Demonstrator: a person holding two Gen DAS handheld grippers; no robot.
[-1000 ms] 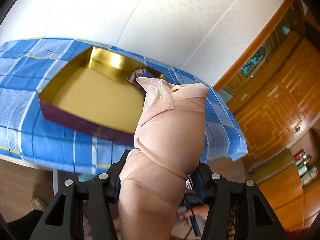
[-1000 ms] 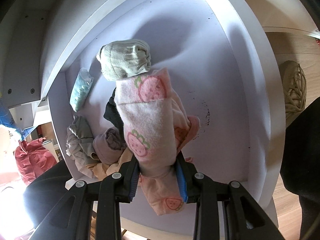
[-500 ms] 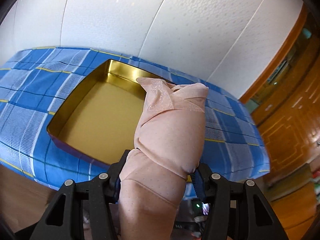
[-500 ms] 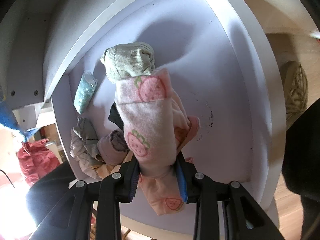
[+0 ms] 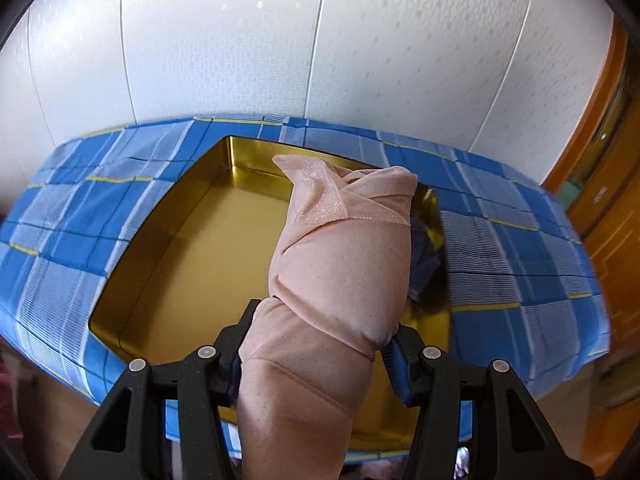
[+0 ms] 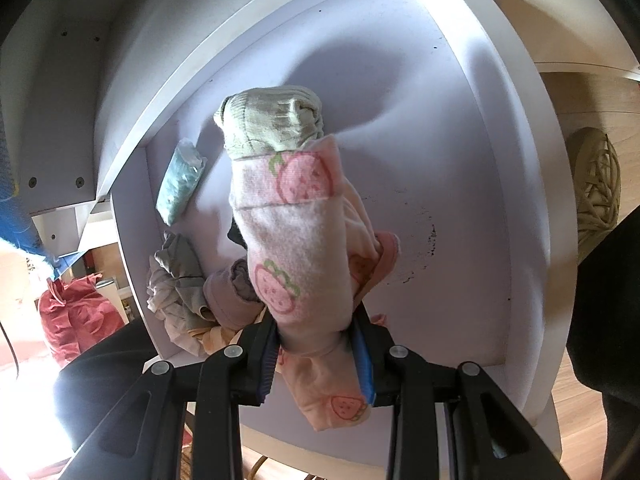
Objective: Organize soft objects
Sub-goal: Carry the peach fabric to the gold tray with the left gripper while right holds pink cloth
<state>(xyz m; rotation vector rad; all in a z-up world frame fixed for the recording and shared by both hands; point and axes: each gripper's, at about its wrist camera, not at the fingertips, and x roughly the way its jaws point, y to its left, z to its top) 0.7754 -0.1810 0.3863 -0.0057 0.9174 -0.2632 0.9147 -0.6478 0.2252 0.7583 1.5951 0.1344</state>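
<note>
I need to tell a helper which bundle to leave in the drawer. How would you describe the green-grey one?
Look in the white drawer. Past the tip of the strawberry-print roll lies a ribbed, pale green-grey sock bundle. It is the only ribbed ball there; the teal packet beside it is flat.

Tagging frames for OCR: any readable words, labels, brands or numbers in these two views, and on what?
None readable in either view.
Peach rolled garment in the left gripper: no print or label.
Pink rolled garment in the right gripper: strawberry pictures only, no words.
Gold box: no lettering shows.
Teal packet in the white drawer: any print is too blurred to read.
</note>
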